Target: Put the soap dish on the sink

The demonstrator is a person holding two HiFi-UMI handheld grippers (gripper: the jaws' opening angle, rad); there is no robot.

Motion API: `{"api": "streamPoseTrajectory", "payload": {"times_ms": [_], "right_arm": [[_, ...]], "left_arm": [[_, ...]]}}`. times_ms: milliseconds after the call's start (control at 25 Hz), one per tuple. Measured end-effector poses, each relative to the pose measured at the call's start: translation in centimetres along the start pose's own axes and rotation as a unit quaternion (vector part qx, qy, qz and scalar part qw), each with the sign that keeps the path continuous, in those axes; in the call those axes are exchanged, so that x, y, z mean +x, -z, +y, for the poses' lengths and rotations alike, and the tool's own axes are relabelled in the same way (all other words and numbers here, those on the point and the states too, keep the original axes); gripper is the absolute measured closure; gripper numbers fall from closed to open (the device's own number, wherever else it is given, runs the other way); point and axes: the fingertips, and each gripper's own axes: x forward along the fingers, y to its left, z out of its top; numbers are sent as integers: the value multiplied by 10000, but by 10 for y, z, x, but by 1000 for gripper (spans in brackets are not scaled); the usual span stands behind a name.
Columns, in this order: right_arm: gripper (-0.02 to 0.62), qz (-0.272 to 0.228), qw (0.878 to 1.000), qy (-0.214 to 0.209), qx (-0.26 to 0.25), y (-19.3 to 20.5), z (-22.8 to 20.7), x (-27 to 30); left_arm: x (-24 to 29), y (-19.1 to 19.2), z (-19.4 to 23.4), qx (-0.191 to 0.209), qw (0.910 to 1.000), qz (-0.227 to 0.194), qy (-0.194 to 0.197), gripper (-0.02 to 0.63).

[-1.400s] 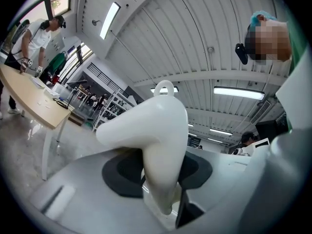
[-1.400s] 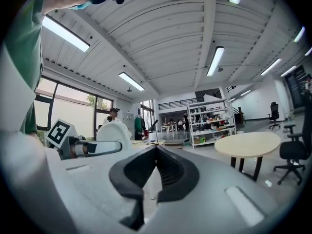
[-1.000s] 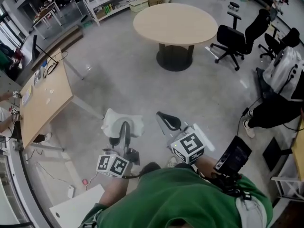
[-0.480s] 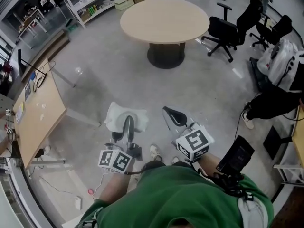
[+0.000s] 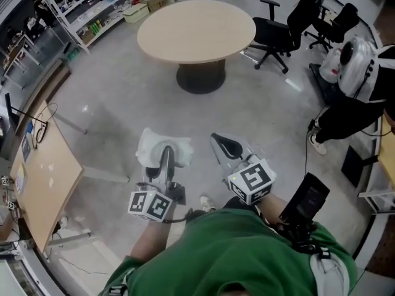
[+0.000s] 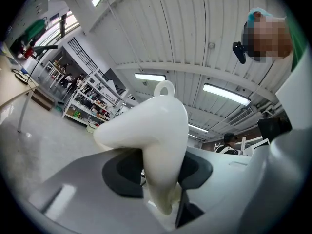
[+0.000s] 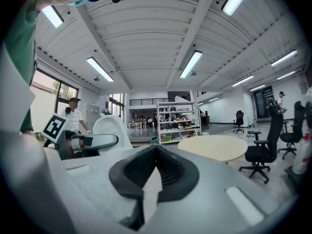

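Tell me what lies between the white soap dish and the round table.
Nothing: the head view shows only bare grey floor between the soap dish and the round table.

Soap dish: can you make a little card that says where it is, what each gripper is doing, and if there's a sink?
soap dish: white, up off the floor, pinched between two fingers
left gripper: shut on the soap dish
right gripper: fingers together, nothing in them
sink: not in any view
ahead: round table and black office chairs on a grey floor
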Motion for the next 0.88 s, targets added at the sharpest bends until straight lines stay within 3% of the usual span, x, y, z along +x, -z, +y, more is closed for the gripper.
{"api": "streamPoseTrajectory", "payload": {"times_ms": [440, 880], "right_arm": [[594, -3, 9997, 256, -22, -10, -36, 32], [594, -78, 9999, 84, -48, -20, -104, 65]], "left_arm": [[48, -5, 14, -26, 9999, 117, 120, 453], [129, -2, 9, 100, 9999, 71, 83, 453]]}}
